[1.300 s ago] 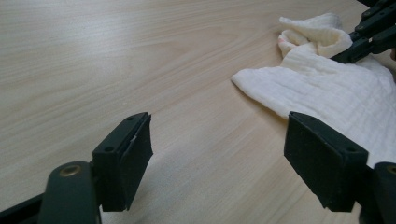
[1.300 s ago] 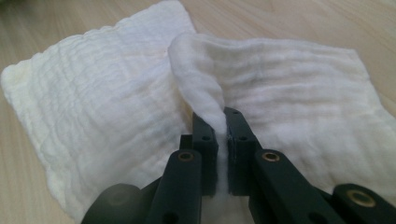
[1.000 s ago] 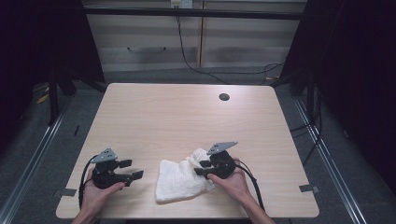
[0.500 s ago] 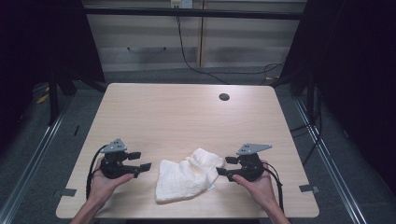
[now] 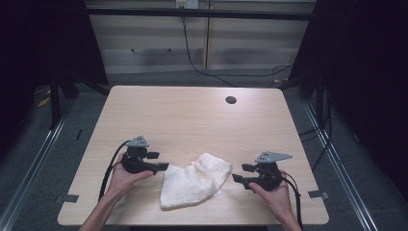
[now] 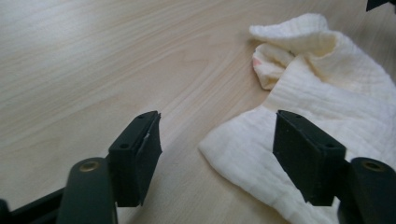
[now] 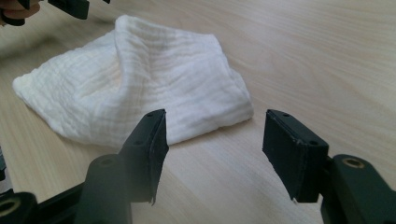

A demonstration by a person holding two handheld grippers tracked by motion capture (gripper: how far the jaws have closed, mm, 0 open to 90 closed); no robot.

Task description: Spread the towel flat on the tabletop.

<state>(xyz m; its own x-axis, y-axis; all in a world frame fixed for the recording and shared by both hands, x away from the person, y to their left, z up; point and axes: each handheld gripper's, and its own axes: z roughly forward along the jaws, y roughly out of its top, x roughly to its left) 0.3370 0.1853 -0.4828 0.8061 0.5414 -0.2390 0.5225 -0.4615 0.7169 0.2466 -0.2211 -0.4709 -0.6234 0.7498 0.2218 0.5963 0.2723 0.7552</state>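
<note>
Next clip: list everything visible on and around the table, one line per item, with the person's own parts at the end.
Crumpled white muslin cloth: one, white to cream, near edge of table, between the two grippers.
Light wooden table: one, pale wood.
Round dark cable hole: one, black, far right part of the tabletop.
Pale cabinet fronts: beige, behind the table, with a black cable hanging down.
Left gripper: one, black, jaws open, at the cloth's left edge.
Right gripper: one, black, jaws open, apart from the cloth.
Hands: two, each holding a gripper.
</note>
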